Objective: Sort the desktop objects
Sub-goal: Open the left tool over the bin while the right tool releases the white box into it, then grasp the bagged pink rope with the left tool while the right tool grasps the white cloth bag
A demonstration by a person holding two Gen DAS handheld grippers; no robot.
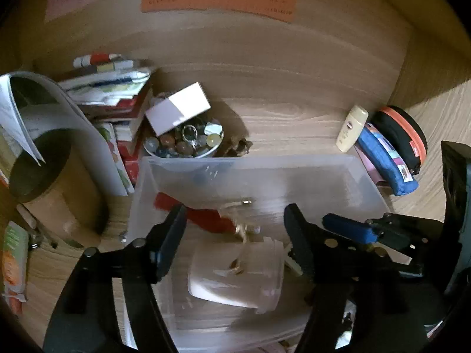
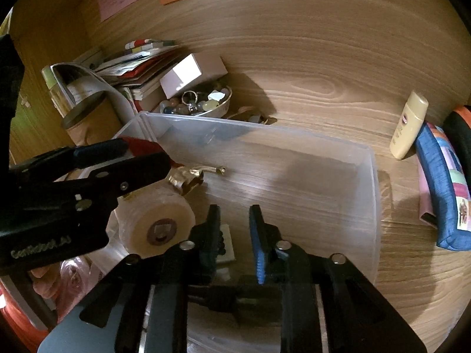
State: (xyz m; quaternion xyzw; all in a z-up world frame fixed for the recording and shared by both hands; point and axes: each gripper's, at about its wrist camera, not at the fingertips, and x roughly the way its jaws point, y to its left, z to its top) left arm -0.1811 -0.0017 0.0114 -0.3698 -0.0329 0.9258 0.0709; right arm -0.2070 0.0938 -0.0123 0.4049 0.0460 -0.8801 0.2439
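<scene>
A clear plastic bin (image 1: 332, 173) (image 2: 372, 182) stands on the wooden desk. In it lie a white tape roll (image 1: 235, 273) (image 2: 159, 223), a red item (image 1: 203, 216) (image 2: 138, 144) and a gold clip (image 1: 243, 229) (image 2: 188, 176). My left gripper (image 1: 235, 214) is open over the bin, above the tape roll; it also shows at the left of the right wrist view (image 2: 141, 161). My right gripper (image 2: 234, 214) is open and empty over the bin's near part; its blue fingertip (image 1: 350, 226) shows in the left wrist view.
A bowl of stones and rings (image 1: 184, 144) (image 2: 200, 103) with a white box (image 1: 178, 107) (image 2: 192, 73) on it stands behind the bin. Stacked books (image 1: 117, 94) and a cardboard tube (image 1: 44, 176) are left. A cream bottle (image 1: 351, 128) (image 2: 407, 125) and a blue pouch (image 1: 385, 158) (image 2: 444, 188) are right.
</scene>
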